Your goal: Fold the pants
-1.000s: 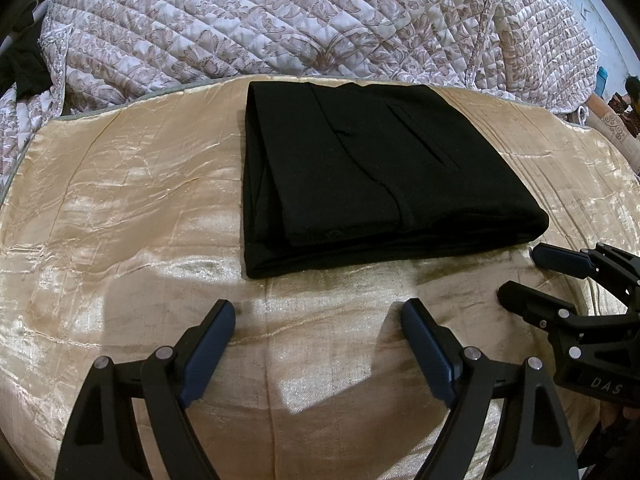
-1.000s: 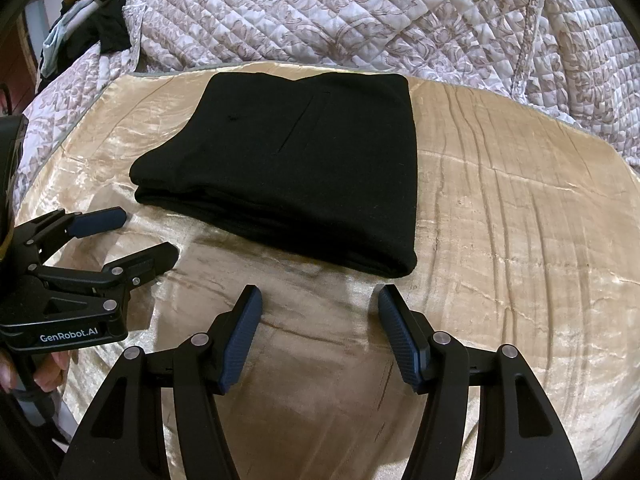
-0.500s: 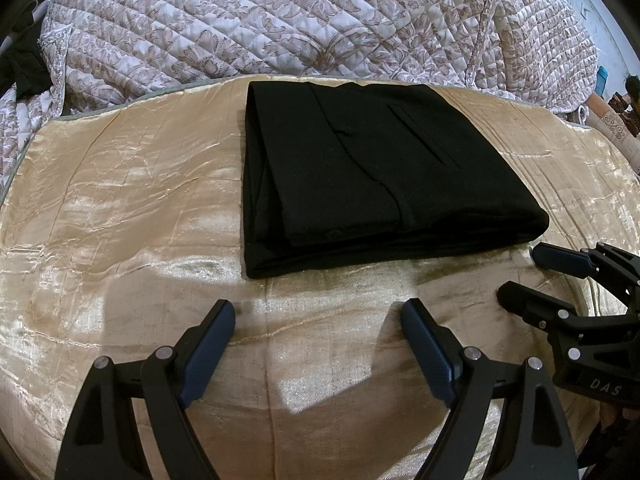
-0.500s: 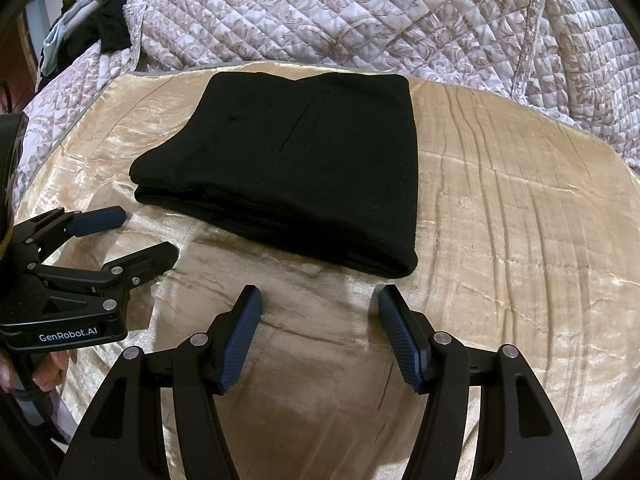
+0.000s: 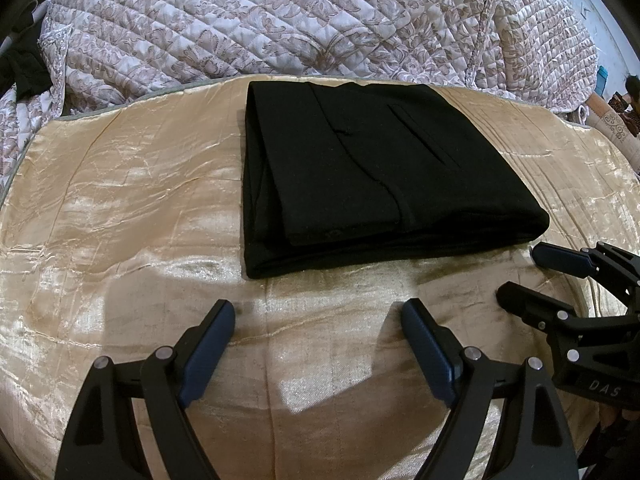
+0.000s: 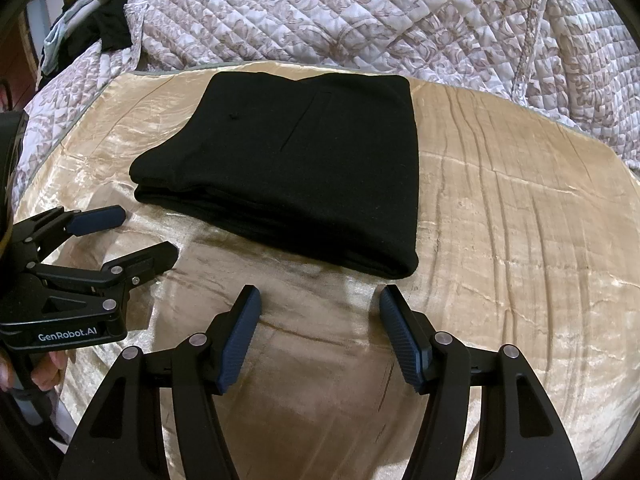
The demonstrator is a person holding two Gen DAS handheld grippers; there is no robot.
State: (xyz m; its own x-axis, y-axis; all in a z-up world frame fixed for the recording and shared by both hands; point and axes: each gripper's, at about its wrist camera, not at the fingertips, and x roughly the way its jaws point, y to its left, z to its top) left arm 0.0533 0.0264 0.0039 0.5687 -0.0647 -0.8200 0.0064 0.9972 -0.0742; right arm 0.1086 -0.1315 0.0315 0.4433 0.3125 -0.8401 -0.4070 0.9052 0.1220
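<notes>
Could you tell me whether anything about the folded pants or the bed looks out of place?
Nothing stands out. The black pants lie folded in a tidy stack on the gold sheet, which is only creased. Both grippers, left and right, are open and apart from the pants.

White letters "GenRobot.AI" stand on the black body of the left gripper, low on the side, behind its two wide-apart fingers. In the left wrist view, faint letters "DAS" stand on the black body of the right gripper, also behind its wide-apart fingers. No other words or numbers can be read.
</notes>
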